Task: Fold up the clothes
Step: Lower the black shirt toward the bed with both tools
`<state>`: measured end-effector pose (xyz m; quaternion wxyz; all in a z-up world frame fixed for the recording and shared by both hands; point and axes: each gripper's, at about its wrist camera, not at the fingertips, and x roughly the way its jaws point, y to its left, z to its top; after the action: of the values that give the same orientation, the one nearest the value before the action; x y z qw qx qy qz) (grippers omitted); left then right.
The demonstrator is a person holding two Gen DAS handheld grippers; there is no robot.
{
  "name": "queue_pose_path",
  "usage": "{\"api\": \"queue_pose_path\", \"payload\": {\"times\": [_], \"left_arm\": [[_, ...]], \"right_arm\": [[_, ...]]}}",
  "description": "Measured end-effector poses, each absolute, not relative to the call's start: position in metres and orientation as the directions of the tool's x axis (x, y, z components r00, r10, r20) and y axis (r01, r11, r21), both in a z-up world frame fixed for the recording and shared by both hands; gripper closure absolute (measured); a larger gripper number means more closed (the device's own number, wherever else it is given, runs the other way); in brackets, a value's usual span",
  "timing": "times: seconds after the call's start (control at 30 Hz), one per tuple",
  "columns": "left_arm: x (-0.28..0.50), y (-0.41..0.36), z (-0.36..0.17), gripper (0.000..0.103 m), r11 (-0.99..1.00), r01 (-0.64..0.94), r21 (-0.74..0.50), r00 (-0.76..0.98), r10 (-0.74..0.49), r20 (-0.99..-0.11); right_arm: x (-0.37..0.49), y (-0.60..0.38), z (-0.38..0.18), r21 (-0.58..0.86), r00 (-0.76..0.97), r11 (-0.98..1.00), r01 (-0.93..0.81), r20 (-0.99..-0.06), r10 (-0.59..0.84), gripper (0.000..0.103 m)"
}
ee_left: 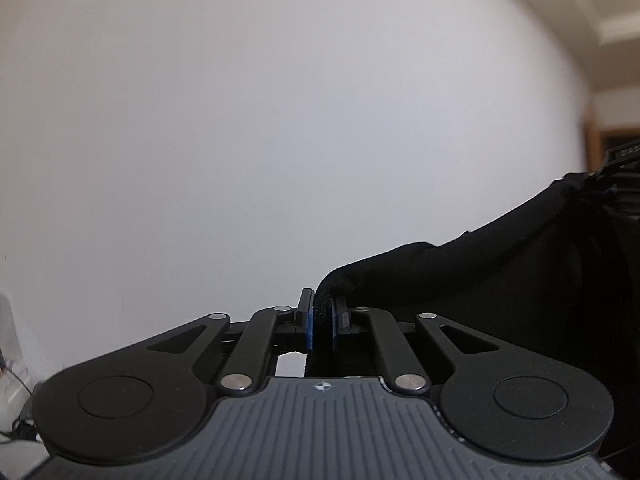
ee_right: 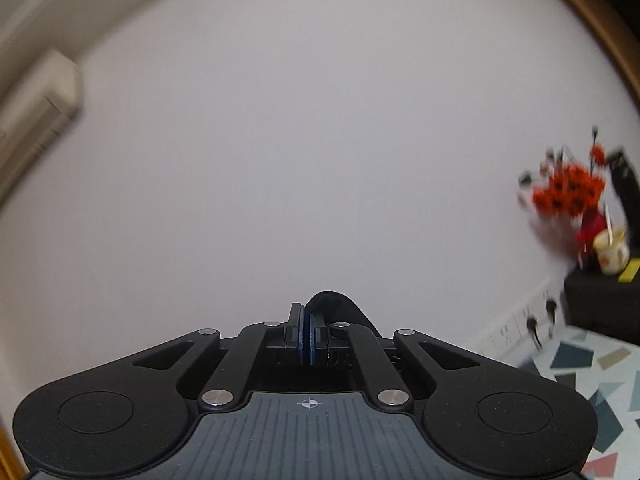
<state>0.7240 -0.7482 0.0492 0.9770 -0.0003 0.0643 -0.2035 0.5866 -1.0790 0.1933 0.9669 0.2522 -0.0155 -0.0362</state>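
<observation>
A black garment (ee_left: 500, 280) is gripped by the left gripper (ee_left: 323, 320): a bunched edge of the cloth is pinched between the blue pads (ee_left: 309, 326), and from there the fabric is stretched up and away to the right of the left wrist view, where it is met by the dark body of the other tool at the far right edge. The lower right of that view is filled by the hanging cloth. Behind it only a plain white wall (ee_left: 240, 140) is seen.

In the right wrist view the right gripper (ee_right: 307, 338) is clenched, its blue pads pressed nearly together on a narrow fold of the same black garment (ee_right: 332, 306), which is seen bulging above and to the right of the fingertips.

At the far right of that view, a blurred bunch of red-orange flowers (ee_right: 568, 190) is held in a red vase (ee_right: 592, 226), which stands on a black box (ee_right: 600, 300). Just beside the vase a pale cup (ee_right: 610, 254) is set, with a thin stick standing in it; what else the cup contains cannot be told. A wall socket strip (ee_right: 520, 322) with plugs is fixed low on the wall, and a patterned floor (ee_right: 592, 376) lies below. An air conditioner (ee_right: 36, 96) is mounted at the upper left.
</observation>
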Motion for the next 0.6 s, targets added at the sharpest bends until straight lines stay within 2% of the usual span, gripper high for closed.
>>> {"api": "queue_pose_path", "payload": {"times": [0.1, 0.23, 0.37, 0.5, 0.6], "left_arm": [[0.801, -0.813, 0.007, 0.095, 0.956, 0.291, 0.042, 0.931, -0.273, -0.242], [0.902, -0.888, -0.074, 0.094, 0.965, 0.19, 0.178, 0.905, -0.102, -0.413], [0.967, -0.918, -0.149, 0.094, 0.95, 0.154, 0.27, 0.824, 0.027, -0.566], [0.995, -0.92, -0.183, 0.094, 0.941, 0.123, 0.315, 0.786, 0.102, -0.61], [1.022, -0.915, -0.193, 0.094, 0.952, 0.088, 0.292, 0.735, 0.136, -0.664]], "right_arm": [[0.689, -1.123, 0.136, 0.493, 0.992, 0.865, 0.096, -0.114, -0.045, 0.101], [0.826, -1.178, 0.05, 0.512, 0.953, 0.844, 0.157, -0.303, 0.006, 0.101], [0.944, -1.215, -0.04, 0.492, 0.88, 0.842, 0.222, -0.473, 0.044, 0.101], [0.998, -1.213, -0.103, 0.471, 0.833, 0.848, 0.244, -0.549, 0.066, 0.101], [1.024, -1.212, -0.133, 0.46, 0.812, 0.855, 0.239, -0.578, 0.084, 0.101]]}}
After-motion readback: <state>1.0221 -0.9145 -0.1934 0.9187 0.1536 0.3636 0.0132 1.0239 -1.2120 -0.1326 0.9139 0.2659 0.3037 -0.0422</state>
